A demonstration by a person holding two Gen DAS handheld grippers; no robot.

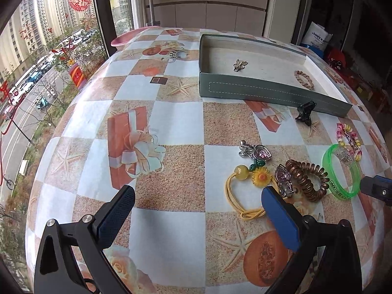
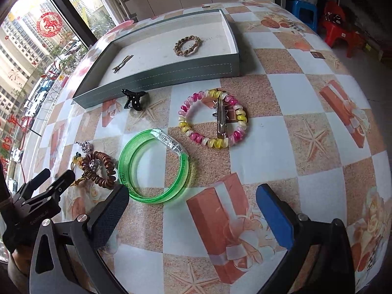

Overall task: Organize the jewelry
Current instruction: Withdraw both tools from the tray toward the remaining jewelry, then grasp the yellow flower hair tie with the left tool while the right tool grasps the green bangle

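Observation:
A shallow green tray (image 1: pixel 245 90) (image 2: pixel 171 73) holds a braided tan ring (image 1: pixel 303 79) (image 2: pixel 187 45) and a metal hair clip (image 1: pixel 239 65) (image 2: pixel 122 62). In front of it lie a black claw clip (image 1: pixel 305 112) (image 2: pixel 134 100), a green bangle (image 1: pixel 341 171) (image 2: pixel 154 169), a pink-yellow coil tie (image 2: pixel 215 118) with a clip on it, a brown coil tie (image 1: pixel 306 180) (image 2: pixel 99 169), silver heart clips (image 1: pixel 254 150) and a yellow elastic with a sunflower (image 1: pixel 247 183). My left gripper (image 1: pixel 198 210) is open beside the yellow elastic. My right gripper (image 2: pixel 193 210) is open just before the bangle.
The table (image 1: pixel 171 127) wears a checkered cloth with starfish and gift prints. A pink bowl (image 1: pixel 122 39) sits at its far edge by the window. Red and blue stools (image 2: pixel 340 31) stand on the floor beyond the table.

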